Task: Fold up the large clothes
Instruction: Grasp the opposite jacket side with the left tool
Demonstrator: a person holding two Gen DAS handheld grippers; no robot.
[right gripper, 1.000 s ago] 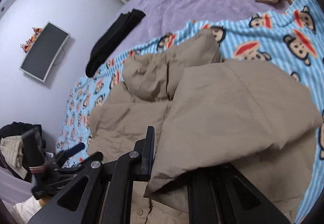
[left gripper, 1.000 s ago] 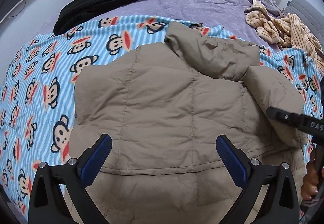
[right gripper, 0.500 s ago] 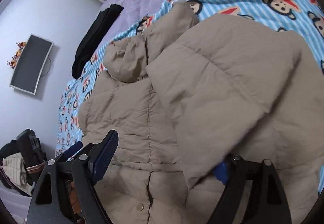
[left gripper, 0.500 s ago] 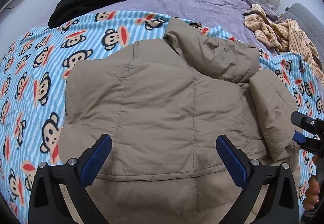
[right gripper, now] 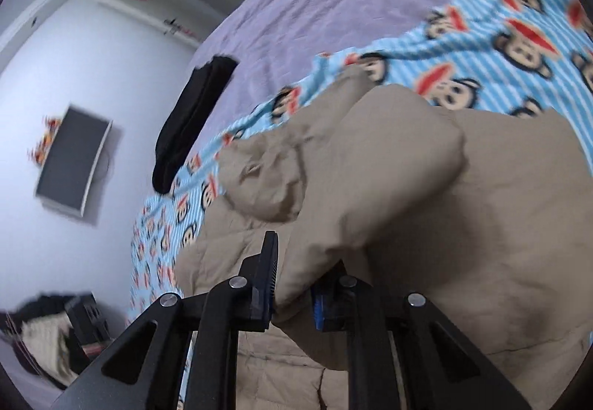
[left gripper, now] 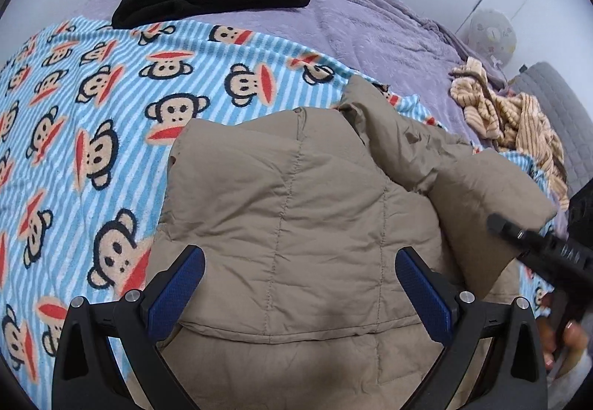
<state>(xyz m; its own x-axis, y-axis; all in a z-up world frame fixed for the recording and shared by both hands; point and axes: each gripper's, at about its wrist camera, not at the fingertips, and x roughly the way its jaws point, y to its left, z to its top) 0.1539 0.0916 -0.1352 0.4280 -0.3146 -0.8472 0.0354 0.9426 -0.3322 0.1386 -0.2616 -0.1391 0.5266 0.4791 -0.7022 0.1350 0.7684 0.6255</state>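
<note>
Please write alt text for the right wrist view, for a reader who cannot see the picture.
The right gripper, its jaws just closed, pinches a fold of a tan padded jacket that lies on a blue striped monkey-print blanket over a purple bed cover. A folded black garment lies further back.

White wall (right gripper: 92,58) with a mounted television (right gripper: 72,167).

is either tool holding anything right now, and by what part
The right tool has just closed on the tan jacket, pinching the edge of its folded-over sleeve. The left tool is open above the jacket, holding nothing.
</note>
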